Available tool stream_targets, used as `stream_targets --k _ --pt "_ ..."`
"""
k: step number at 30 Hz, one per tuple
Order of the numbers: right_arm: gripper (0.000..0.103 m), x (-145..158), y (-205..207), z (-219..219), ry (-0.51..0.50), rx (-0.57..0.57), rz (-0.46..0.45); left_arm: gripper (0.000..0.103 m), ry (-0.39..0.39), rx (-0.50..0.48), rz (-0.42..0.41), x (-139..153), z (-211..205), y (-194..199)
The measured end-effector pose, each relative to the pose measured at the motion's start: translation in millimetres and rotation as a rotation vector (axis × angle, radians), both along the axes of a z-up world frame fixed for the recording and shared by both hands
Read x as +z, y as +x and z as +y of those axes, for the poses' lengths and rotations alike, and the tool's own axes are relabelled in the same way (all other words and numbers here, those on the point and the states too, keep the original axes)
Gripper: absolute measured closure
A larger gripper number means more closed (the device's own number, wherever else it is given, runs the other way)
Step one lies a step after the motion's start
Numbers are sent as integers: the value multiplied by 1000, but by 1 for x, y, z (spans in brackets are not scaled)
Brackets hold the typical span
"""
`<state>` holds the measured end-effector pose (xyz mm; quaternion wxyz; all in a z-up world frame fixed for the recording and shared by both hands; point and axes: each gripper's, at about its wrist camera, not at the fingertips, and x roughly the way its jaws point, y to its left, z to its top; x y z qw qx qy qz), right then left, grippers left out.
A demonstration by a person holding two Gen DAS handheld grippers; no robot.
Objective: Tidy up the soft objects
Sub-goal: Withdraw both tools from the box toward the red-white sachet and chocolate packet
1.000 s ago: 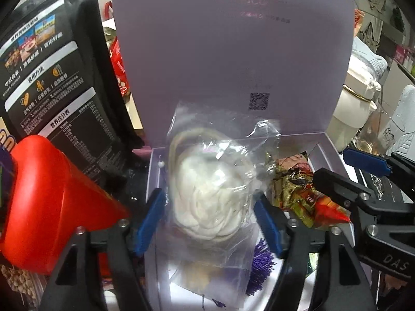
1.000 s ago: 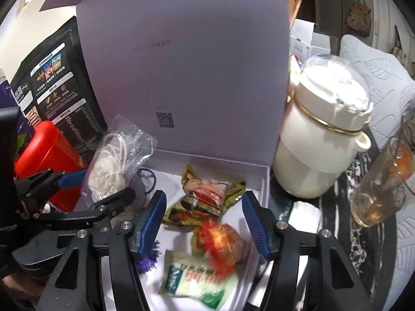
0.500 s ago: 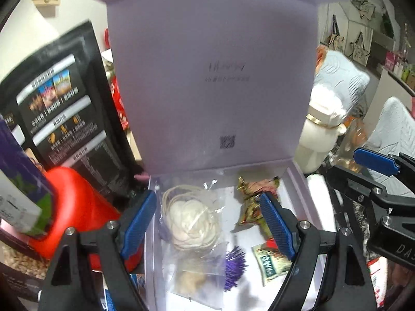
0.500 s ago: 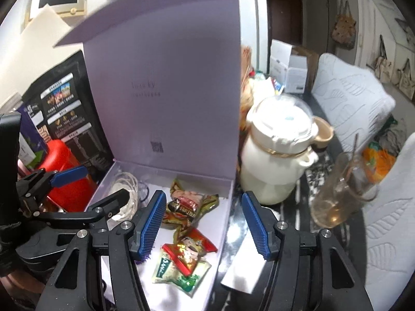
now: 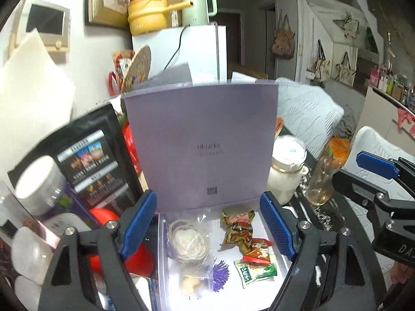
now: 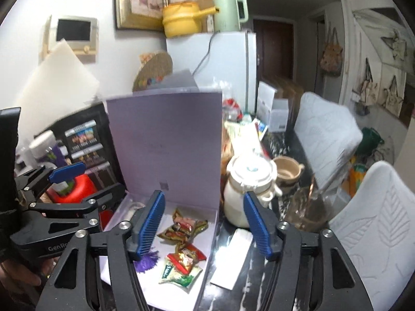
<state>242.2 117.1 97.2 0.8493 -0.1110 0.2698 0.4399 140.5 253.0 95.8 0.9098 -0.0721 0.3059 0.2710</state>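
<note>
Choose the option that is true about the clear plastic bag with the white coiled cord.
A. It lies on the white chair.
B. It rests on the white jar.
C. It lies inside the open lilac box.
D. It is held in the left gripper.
C: the clear plastic bag with the white coiled cord lies on the floor of the open lilac box, left of the snack packets; the left gripper is open and holds nothing.

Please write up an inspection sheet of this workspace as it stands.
Surface: dark marbled tabletop, crowded.
Job's things: open lilac box, lid upright; inside lie a clear bag of white cord, a purple pompom and snack packets.
Clutter: white lidded jar, glass cup, red container, black food pouch, white paper slip.
Grippers: left gripper and right gripper both open, empty, above the box.
Cables: black cord down the fridge.
Surroundings: white fridge with yellow pot and green kettle; white chairs.
</note>
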Motion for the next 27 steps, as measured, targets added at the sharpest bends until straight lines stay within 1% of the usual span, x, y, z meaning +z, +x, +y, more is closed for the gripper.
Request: stream_targets --k 4,5,6,7,8,9,11,12,13,14,15,17,19,23,27 --pt "37 24 -17 -17 30 -2 -54 21 24 -8 -35 20 -12 -15" --pt "37 26 -21 -19 34 -3 -63 21 27 -8 -38 21 -14 -17" --pt "36 32 -27 -24 42 -3 -83 21 35 -7 -44 27 -18 -22" --pt "33 35 -31 -28 47 -2 -95 21 44 -9 -50 30 -20 -26" --pt "28 39 -35 -31 53 -1 -109 21 54 -9 -55 33 -24 -29" --pt "25 42 -41 -36 62 0 -127 21 67 -4 -61 38 -28 -34" --pt "21 51 -52 -46 78 1 -157 21 73 -2 -72 43 -32 -41" --pt "15 54 -56 -50 86 0 -168 21 74 -2 -80 47 -34 -46" --pt "13 58 -63 -55 96 -1 -178 17 75 -1 -83 49 -36 -49" --pt "13 61 -66 -59 105 2 -185 4 77 3 -88 51 -39 -54" --pt "12 65 -73 -66 118 6 -195 0 80 7 -94 53 -41 -57" --pt "9 69 -80 -72 128 9 -205 0 107 9 -119 58 -48 -68" --pt "6 73 -90 -82 139 10 -217 0 127 5 -116 60 -56 -75" --pt "5 74 -103 -98 150 -1 -233 0 132 -20 -119 62 -67 -86" --pt "4 70 -114 -114 160 -16 -230 0 137 -43 -128 62 -82 -98"
